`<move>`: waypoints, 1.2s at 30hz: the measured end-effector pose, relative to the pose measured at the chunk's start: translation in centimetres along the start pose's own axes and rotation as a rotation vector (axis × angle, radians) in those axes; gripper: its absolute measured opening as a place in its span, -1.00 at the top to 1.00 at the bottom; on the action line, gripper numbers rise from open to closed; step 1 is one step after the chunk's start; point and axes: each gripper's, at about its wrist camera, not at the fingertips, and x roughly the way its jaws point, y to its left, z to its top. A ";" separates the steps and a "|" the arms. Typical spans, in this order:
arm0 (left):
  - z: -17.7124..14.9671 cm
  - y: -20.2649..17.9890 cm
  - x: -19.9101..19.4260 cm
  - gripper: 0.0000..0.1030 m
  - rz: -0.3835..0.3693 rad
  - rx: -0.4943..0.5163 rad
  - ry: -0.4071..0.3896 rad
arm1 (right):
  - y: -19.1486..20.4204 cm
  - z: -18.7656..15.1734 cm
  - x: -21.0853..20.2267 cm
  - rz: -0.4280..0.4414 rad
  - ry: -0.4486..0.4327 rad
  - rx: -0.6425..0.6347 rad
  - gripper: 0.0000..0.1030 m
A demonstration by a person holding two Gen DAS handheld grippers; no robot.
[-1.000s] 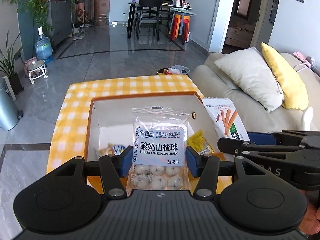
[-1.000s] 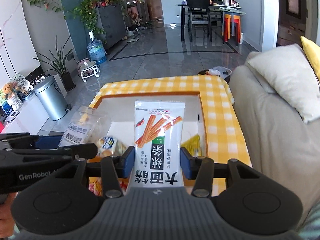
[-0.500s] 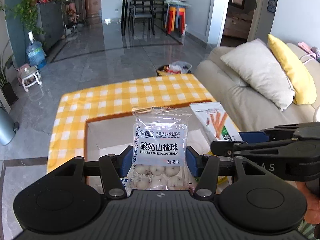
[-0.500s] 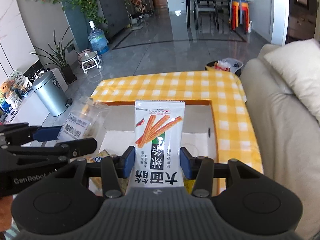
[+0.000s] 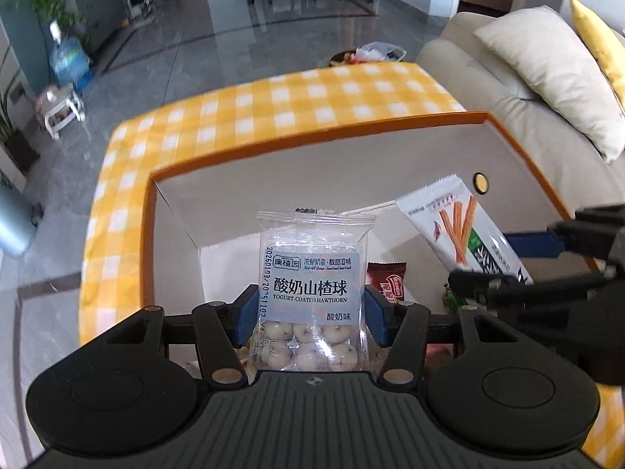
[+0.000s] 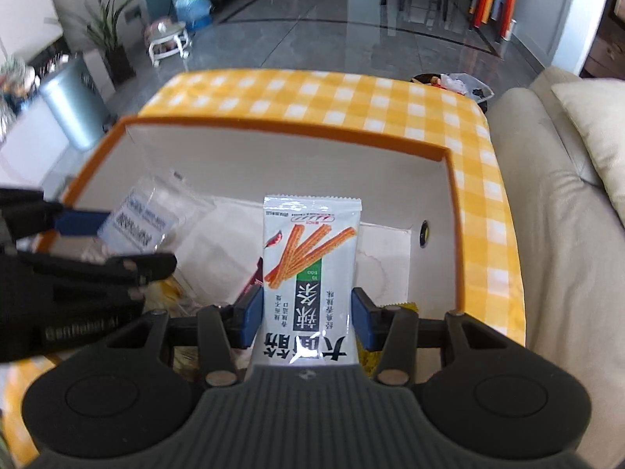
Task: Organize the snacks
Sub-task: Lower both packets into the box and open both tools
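Note:
My left gripper [image 5: 310, 314] is shut on a clear packet of yogurt-coated hawthorn balls [image 5: 312, 273] and holds it upright over the open box [image 5: 312, 144]. My right gripper [image 6: 306, 314] is shut on a white packet of orange snack sticks [image 6: 308, 265], also upright over the box [image 6: 281, 129]. Each gripper shows in the other's view: the right one at the right [image 5: 547, 273], the left one at the left [image 6: 97, 242]. Small wrapped snacks lie on the box floor, among them a dark red one [image 5: 386, 281] and a yellow one [image 6: 390, 308].
The orange-rimmed box with white walls sits on a yellow checked tablecloth [image 5: 312, 97]. A beige sofa [image 6: 566, 234] with cushions stands to the right. A small bin [image 5: 367, 54] stands beyond the table. A grey bin [image 6: 74, 105] stands on the floor at left.
Both grippers have tilted downward and come closer to the box, which fills more of each view. Both packets stay gripped.

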 end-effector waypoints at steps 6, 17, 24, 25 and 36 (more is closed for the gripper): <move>0.4 0.5 1.8 -0.28 -0.001 -0.031 0.034 | 0.0 -0.2 2.2 -0.014 0.050 -0.031 0.11; 0.3 0.2 2.5 -0.38 0.013 -0.007 0.040 | 0.5 -0.7 3.6 -0.037 0.082 -0.068 0.09; 0.2 -1.0 1.2 -0.40 0.037 0.059 -0.001 | 0.6 -0.7 3.0 -0.046 0.075 -0.085 0.12; 0.3 -1.0 0.8 -0.40 0.036 0.059 -0.006 | 0.6 -0.7 2.8 -0.046 0.073 -0.087 0.11; -0.9 -0.9 -4.1 -0.43 0.071 0.045 -0.084 | 0.7 -1.1 -1.9 -0.020 -0.014 -0.048 -0.36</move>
